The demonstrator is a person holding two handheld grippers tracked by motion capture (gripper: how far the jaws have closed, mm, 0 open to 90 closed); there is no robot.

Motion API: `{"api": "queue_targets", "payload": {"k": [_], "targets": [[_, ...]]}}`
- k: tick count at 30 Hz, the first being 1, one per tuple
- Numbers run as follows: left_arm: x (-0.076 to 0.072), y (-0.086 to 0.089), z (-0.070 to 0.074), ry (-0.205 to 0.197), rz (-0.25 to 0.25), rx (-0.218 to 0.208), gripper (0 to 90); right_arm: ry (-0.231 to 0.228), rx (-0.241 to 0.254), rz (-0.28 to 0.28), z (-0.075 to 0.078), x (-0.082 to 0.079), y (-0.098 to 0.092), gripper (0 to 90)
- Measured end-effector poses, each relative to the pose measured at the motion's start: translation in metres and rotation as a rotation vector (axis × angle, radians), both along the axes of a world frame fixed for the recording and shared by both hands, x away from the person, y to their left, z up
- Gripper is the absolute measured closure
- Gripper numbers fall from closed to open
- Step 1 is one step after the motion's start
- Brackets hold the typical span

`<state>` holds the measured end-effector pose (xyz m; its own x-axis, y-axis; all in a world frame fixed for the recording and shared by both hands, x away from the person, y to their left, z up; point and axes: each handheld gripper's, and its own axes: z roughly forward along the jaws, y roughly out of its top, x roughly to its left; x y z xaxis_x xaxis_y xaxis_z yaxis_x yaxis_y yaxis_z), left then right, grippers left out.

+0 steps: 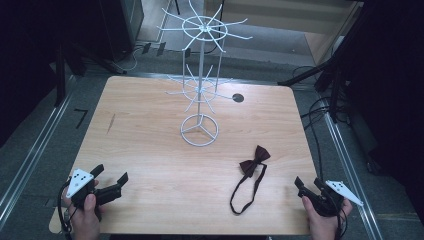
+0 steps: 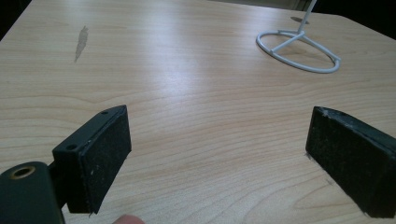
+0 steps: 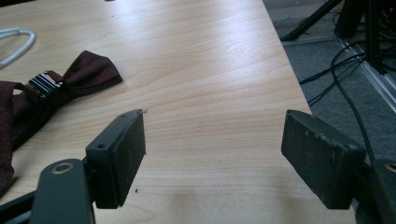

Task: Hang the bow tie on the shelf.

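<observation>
Dark maroon fabric forms the bow tie (image 1: pixel 254 161) that is lying on the right half of the table (image 1: pixel 150 150), with its thin black strap (image 1: pixel 245 192) trailing toward the near edge in a narrow loop. In the right gripper view the bow tie (image 3: pixel 56 88) is showing a striped metal clasp (image 3: pixel 43 83) at its knot; no writing can be read on it. Beyond it and to the left, near the table's middle, a white wire display stand (image 1: pixel 200 85) is standing upright on its ring base (image 1: pixel 199 130), with two tiers of bare radiating hooks. A small dark round hole (image 1: pixel 238 98) is sitting in the tabletop to the right of the stand, and a faint grey scuff (image 1: pixel 110 123) is marking the wood on the left.

The right gripper (image 1: pixel 306 187) is being held at the near right corner, close to the strap but apart from it, its jaws spread wide over bare wood. The left gripper (image 1: pixel 111 176) is hovering at the near left corner, well apart from the bow tie, its jaws likewise spread with nothing between them. Each gripper is carrying a grey three-cornered plate with small dots. Dark cables (image 1: pixel 320 115) are lying on the floor to the right.
</observation>
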<state>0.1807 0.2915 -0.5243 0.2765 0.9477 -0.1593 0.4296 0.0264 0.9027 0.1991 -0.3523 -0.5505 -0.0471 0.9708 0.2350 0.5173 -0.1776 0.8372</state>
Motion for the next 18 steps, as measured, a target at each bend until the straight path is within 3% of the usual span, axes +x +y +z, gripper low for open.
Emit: {"api": "queue_targets", "payload": {"k": [9, 18], "targets": [[0.001, -0.001, 0.0, 0.012, -0.004, 0.007, 7.3, 0.018, 0.02, 0.029, 0.003, 0.0, 0.018, 22.2], [0.001, -0.003, 0.0, 0.01, -0.005, 0.022, 7.3, 0.036, 0.02, 0.092, 0.01, 0.006, 0.053, 20.4]]}}
